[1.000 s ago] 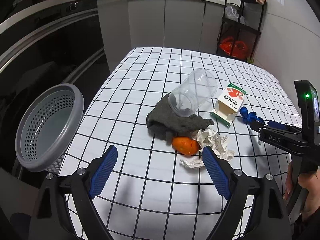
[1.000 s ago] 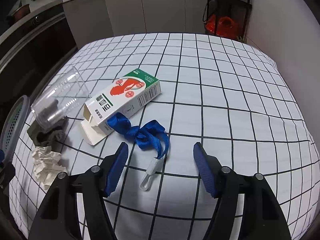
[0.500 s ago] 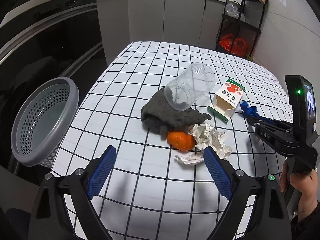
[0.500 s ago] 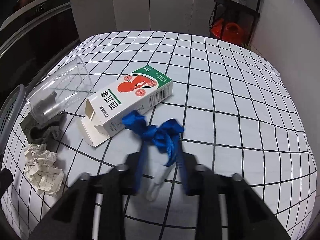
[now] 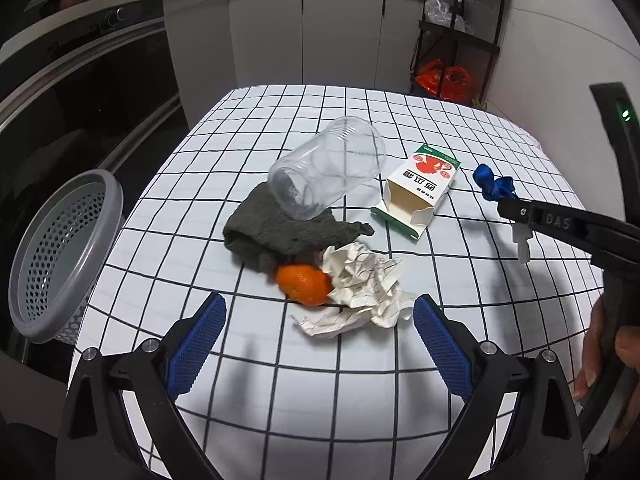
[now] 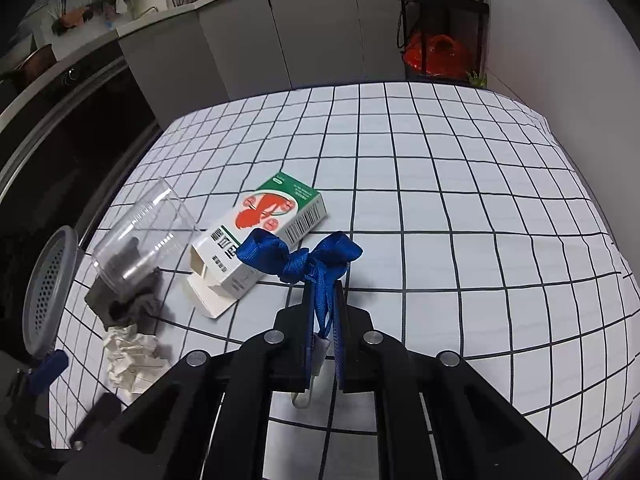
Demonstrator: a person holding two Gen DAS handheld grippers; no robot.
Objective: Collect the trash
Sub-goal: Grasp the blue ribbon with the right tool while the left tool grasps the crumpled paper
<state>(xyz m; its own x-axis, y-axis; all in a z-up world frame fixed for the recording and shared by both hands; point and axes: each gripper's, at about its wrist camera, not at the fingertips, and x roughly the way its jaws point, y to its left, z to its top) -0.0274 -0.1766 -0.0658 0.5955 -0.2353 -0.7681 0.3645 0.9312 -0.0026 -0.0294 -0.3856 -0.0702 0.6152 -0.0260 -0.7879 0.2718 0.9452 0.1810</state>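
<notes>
My right gripper [image 6: 323, 300] is shut on a blue ribbon lanyard [image 6: 298, 258] and holds it lifted above the checked tablecloth; it also shows in the left wrist view [image 5: 493, 186]. My left gripper [image 5: 318, 340] is open and empty, just in front of an orange peel [image 5: 305, 284] and crumpled paper [image 5: 362, 286]. A dark grey cloth [image 5: 276, 234] lies behind them with a clear plastic cup [image 5: 328, 172] tipped on it. An open white, green and red carton [image 5: 420, 190] lies to the right.
A grey perforated bin [image 5: 52, 256] stands off the table's left edge, also seen in the right wrist view [image 6: 46, 300]. Dark oven fronts run along the left. A black rack with red bags [image 5: 442, 80] stands beyond the far right corner.
My right gripper closed on the blue lanyard and lifted it off the cloth. My left gripper drew slightly nearer the peel and paper, still open.
</notes>
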